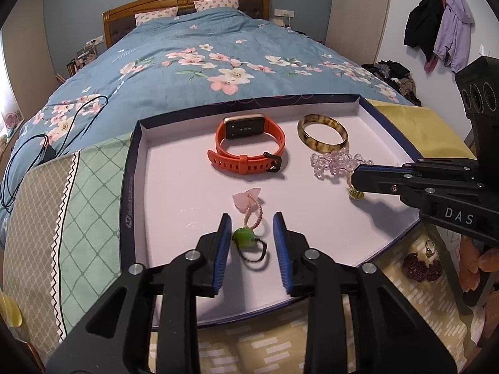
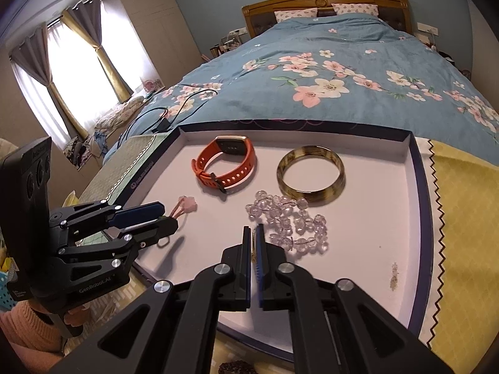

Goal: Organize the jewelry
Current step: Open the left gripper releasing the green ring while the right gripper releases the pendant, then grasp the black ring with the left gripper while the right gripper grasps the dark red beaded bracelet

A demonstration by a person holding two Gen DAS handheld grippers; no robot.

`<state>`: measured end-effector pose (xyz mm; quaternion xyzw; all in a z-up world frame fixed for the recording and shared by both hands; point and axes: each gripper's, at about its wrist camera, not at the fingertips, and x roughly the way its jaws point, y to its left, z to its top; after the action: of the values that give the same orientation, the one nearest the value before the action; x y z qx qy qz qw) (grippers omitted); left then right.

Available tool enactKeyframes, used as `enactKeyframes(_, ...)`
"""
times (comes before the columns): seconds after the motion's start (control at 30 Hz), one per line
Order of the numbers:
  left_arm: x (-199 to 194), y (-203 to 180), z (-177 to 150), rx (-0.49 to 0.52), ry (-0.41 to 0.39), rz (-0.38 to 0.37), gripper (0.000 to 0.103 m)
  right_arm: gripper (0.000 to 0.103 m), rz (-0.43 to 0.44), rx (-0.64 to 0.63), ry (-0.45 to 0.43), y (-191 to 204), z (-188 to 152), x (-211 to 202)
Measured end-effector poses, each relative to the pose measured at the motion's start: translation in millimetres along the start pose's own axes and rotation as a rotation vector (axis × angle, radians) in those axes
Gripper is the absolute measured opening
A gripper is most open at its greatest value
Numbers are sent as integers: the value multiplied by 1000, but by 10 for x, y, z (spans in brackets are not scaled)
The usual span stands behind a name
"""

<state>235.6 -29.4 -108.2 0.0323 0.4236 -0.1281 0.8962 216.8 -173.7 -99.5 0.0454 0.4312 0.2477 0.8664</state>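
Note:
A shallow dark-rimmed box lid (image 1: 137, 155) (image 2: 418, 187) with a white floor holds an orange watch (image 1: 246, 143) (image 2: 227, 162), a mottled bangle (image 1: 322, 131) (image 2: 312, 174) and a clear bead bracelet (image 1: 335, 162) (image 2: 290, 221). My left gripper (image 1: 252, 227) (image 2: 156, 215) is open, its jaws either side of a green-stone pendant (image 1: 244, 238) on a dark cord, next to a pink flower charm (image 1: 246, 201) (image 2: 187, 204). My right gripper (image 2: 255, 233) (image 1: 354, 180) is shut on a thin gold chain (image 2: 254, 243) with a yellow-green drop (image 1: 355, 194) hanging over the lid floor.
The lid rests on patterned cloths at the foot of a bed with a blue floral duvet (image 1: 218, 62). A dark red beaded piece (image 1: 421, 266) and a small ring (image 1: 429, 247) lie on the yellow cloth outside the lid's right edge. Black cables (image 1: 46, 143) lie at left.

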Motion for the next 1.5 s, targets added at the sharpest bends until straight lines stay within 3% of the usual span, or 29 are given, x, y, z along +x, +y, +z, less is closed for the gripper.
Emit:
enactKeyframes(0.27, -202, 35, -40, -5, -62, 14, 52, 11, -26, 12, -38, -34, -18, -139)
enactKeyframes(0.37, -418, 83, -82, -10, -108, -2, 53, 18, -28, 2, -63, -22, -70, -290)
enactKeyframes(0.53, -740, 79, -297, 39, -144, -59, 53, 19, -17, -52, -92, 46, -246, -604)
enactKeyframes(0.7, -885, -53, -586, 119, -111, -139, 53, 19, -38, -89, -77, 80, -495, -764)
enactKeyframes(0.93, -746, -206, -784, 179, -36, -132, 53, 19, -62, -102, 13, 90, -877, -705)
enactKeyframes(1.07, -645, -287, -780, 204, -10, -133, 53, 25, -74, -123, 37, 140, -974, -647)
enactKeyframes(1.17, -579, -338, -774, 223, 11, -129, 50, 26, -76, -146, 39, 204, -964, -609)
enactKeyframes(1.5, -525, -317, -740, 206, 28, -139, 23, 26, -73, -162, 38, 266, -939, -582)
